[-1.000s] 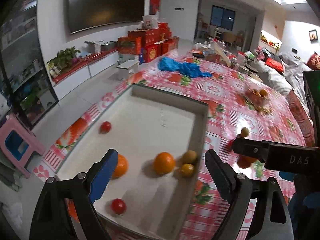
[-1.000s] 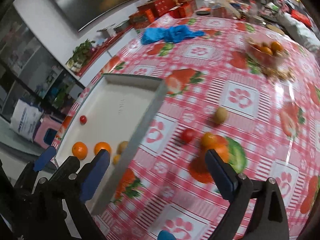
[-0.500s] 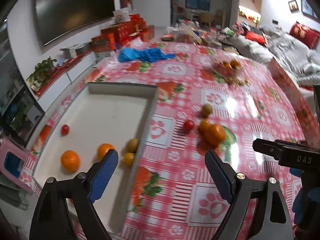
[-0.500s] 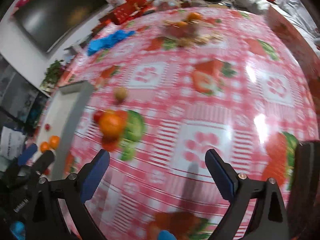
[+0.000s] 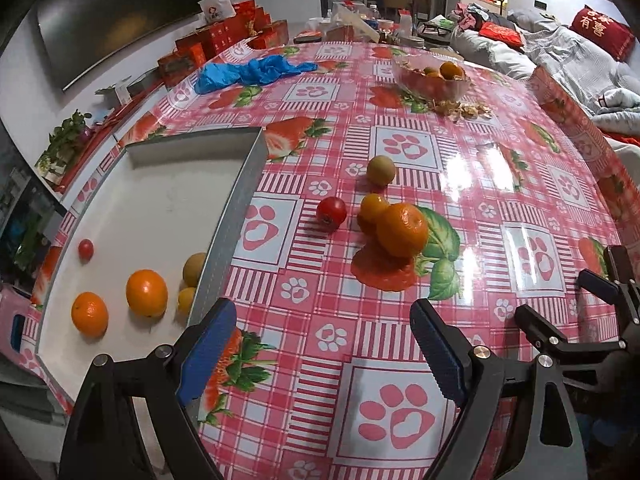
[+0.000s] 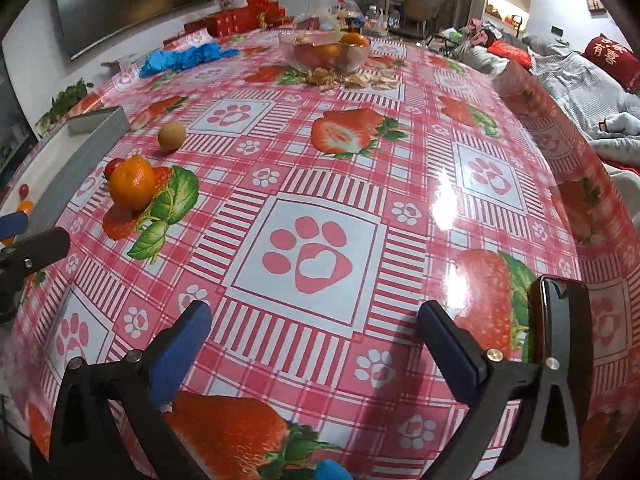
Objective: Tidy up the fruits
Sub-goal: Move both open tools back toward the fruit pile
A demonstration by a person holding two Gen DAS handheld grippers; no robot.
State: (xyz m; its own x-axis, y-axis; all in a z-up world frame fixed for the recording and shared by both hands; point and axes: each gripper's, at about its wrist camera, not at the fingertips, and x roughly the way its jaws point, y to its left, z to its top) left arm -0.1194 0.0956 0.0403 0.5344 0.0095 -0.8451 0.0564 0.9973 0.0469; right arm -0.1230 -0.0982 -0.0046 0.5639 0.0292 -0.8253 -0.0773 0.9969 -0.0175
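At the left of the left wrist view the white tray sits on the bench, its grey wall keeping the sorted fruit from rolling off: a small tomato, two oranges and two yellowish fruits against the wall. To its right, loose on the bench in mid-frame, wait a red tomato, a small orange fruit, a large mandarin touching it, and a brown round fruit just above. The left hand-held gripper hangs open and empty at the bottom, likely lined up for them. In the right wrist view the right hand-held gripper is also empty; its jaws have just been opening wide, nothing between them.
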